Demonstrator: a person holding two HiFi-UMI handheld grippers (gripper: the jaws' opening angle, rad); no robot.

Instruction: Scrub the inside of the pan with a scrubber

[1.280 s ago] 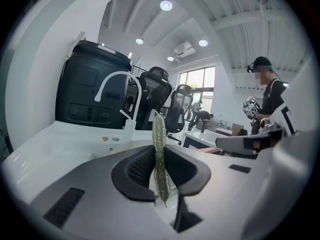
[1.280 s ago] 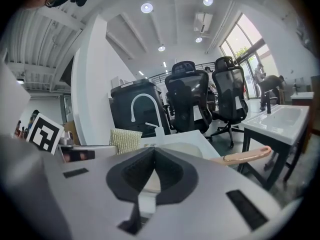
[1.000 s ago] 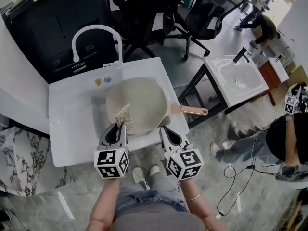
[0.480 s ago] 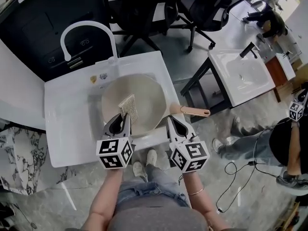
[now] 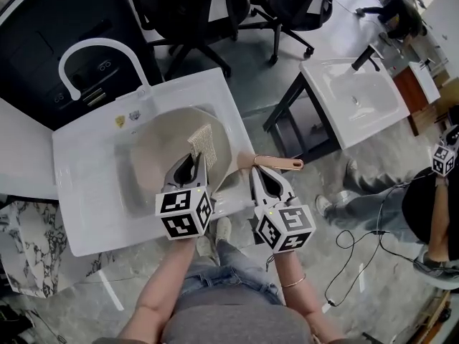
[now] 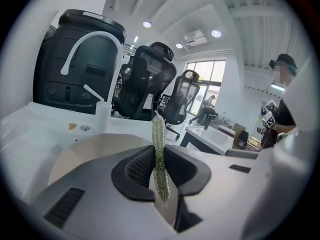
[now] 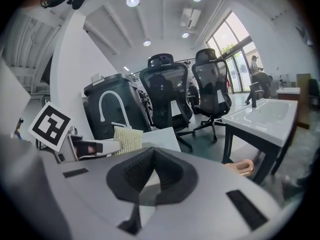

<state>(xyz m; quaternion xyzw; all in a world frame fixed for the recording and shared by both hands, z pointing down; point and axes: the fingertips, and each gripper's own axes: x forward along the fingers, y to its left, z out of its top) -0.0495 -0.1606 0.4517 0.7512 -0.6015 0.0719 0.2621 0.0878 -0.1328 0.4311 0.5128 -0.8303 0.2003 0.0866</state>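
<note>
A beige pan (image 5: 161, 156) lies in the white sink (image 5: 86, 213), its copper handle (image 5: 280, 162) sticking out over the right rim. My left gripper (image 5: 192, 165) is shut on a flat pale scrubber (image 5: 203, 140), held upright over the right part of the pan's inside. In the left gripper view the scrubber (image 6: 158, 129) stands edge-on between the jaws, with the pan (image 6: 85, 154) below. My right gripper (image 5: 262, 178) is shut on nothing, just on my side of the handle. The right gripper view shows the scrubber (image 7: 127, 138) to its left and the handle end (image 7: 241, 167) to its right.
A white curved faucet (image 5: 86, 49) rises at the sink's back edge. A second white sink on a black frame (image 5: 351, 99) stands to the right. Black office chairs (image 5: 193, 6) and a dark cabinet (image 5: 43, 41) stand behind. Another person (image 5: 430, 206) sits at far right, near cables on the floor (image 5: 351, 253).
My left gripper has carried the scrubber from the pan's near left rim across to its right side. The right gripper stays shut by the handle. The head view has shifted.
</note>
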